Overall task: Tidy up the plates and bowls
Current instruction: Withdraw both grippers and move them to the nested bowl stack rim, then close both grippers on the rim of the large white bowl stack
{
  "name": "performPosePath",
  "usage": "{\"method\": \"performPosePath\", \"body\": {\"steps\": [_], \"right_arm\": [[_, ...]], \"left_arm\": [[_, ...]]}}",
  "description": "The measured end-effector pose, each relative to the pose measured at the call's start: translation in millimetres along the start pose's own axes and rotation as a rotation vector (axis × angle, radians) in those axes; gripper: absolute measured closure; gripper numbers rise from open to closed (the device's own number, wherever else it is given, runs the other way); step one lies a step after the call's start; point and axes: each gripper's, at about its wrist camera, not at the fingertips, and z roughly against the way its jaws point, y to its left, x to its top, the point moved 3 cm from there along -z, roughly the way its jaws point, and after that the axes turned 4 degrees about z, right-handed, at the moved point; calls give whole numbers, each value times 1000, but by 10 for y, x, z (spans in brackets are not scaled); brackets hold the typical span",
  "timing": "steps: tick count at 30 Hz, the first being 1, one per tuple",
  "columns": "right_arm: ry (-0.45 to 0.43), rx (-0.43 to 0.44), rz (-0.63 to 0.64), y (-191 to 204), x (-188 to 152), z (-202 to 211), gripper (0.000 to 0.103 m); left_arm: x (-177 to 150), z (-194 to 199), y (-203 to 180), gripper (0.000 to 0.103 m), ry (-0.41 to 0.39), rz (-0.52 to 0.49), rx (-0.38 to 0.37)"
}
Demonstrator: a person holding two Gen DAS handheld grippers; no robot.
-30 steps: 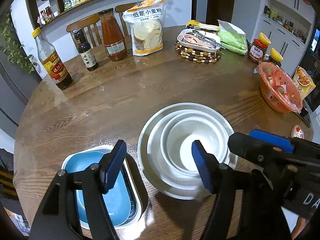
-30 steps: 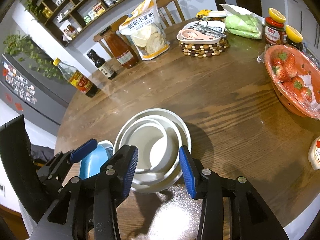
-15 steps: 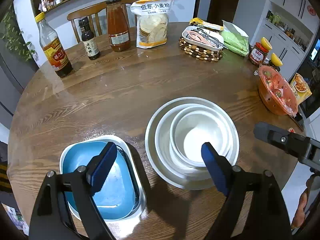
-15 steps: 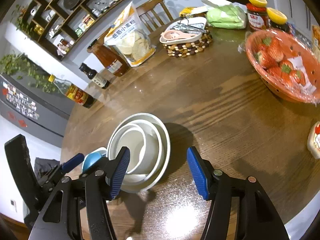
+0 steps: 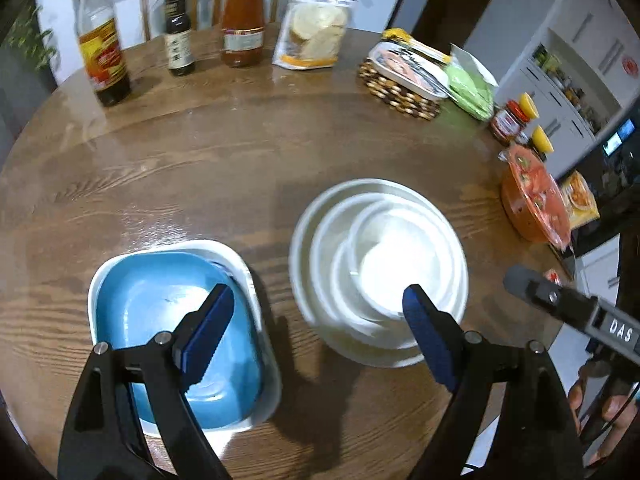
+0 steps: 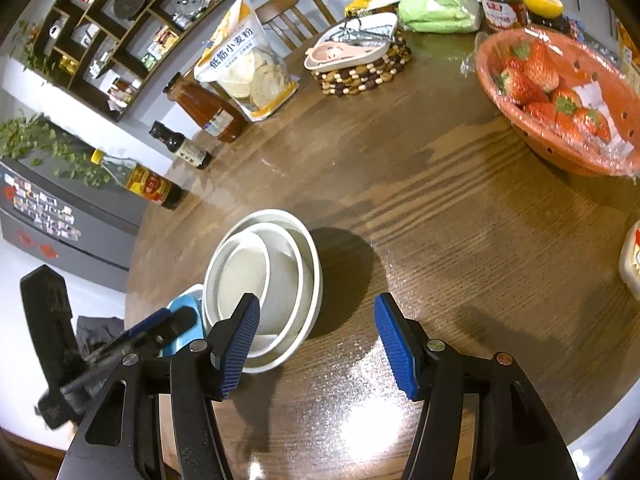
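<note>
The left gripper point(image 5: 316, 320) hangs over the near part of the round wooden table point(image 5: 224, 160) with its blue pads spread wide and nothing between them but bare wood; its jaws have just been opening. One pad sits in front of the blue dish point(image 5: 160, 320), which is nested inside a white rectangular dish point(image 5: 240, 264), and the other pad sits in front of the stack of white bowls point(image 5: 380, 264), a small one inside larger ones, all resting in a wide plate. The two stacks stand just beside each other on the table with a strip of wood between them. The right gripper point(image 6: 316, 344) is also parted and empty, its jaws likewise just opened, with the near rim of that same white stack point(image 6: 260, 276) behind its left pad and bare tabletop under the gap. From there the blue dish point(image 6: 182, 308) peeks out behind the bowls, partly hidden by the other tool. Further back stand three bottles: a yellow-capped one point(image 5: 102, 52), a small dark one point(image 5: 178, 36), and an orange sauce one point(image 5: 242, 28), then a bag of flour point(image 6: 244, 76), a beaded trivet point(image 6: 362, 68) carrying a tray of utensils, and off to the right an orange colander of strawberries point(image 6: 560, 100).
</note>
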Motion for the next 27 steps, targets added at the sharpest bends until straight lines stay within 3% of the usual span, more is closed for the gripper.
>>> {"method": "performPosePath", "body": {"steps": [4,9,15,27], "right_arm": [[16,15,-23,-70,-40,-44,42],[20,32,-41,-86,-43,-89,42],[12,25,-49,-112,-4,-121,42],[31,27,-39,-143,42,-245,42]], "left_arm": [[33,-5,166,19,20,74,-26],[73,-73,271,40,84,149,-84],[114,-106,295,56,102,172,-73],[170,-230,282,69,123,163,-41]]}}
